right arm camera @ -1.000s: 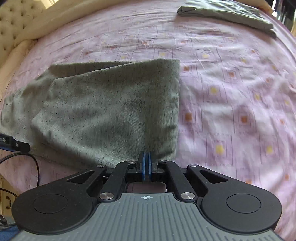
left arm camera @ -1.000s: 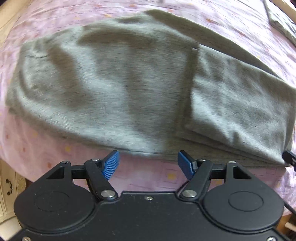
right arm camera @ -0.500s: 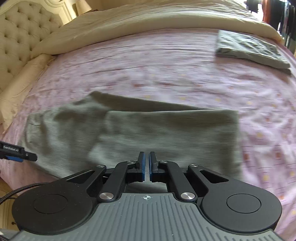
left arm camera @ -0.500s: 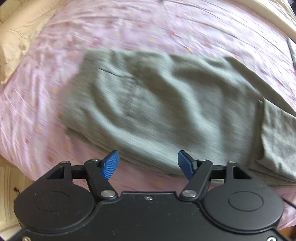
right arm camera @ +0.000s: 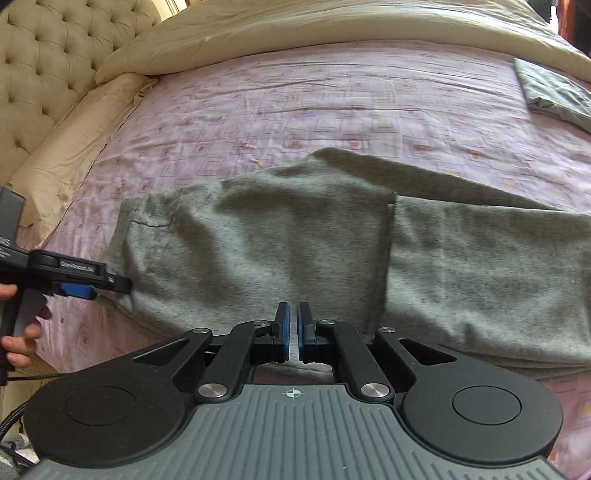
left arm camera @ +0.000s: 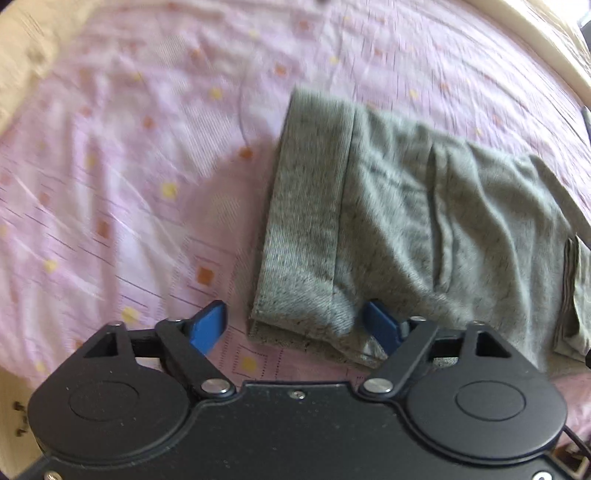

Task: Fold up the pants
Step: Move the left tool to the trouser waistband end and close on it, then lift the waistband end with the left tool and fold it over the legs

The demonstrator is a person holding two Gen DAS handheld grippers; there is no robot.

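Note:
Grey pants lie across the pink bedsheet, the leg end folded over on the right. The ribbed waistband shows in the left wrist view. My left gripper is open, its blue pads on either side of the waistband's near corner. It also shows in the right wrist view at the pants' left end. My right gripper is almost shut with a thin gap between the pads. It is empty and sits at the pants' near edge.
A folded grey garment lies at the far right of the bed. A cream duvet and pillow lie along the far and left sides, by a tufted headboard. The bed's near edge is just below the grippers.
My left gripper has moved left along the pants to the waistband corner. My right gripper has let go of the folded leg end, pulled back and opened a slit.

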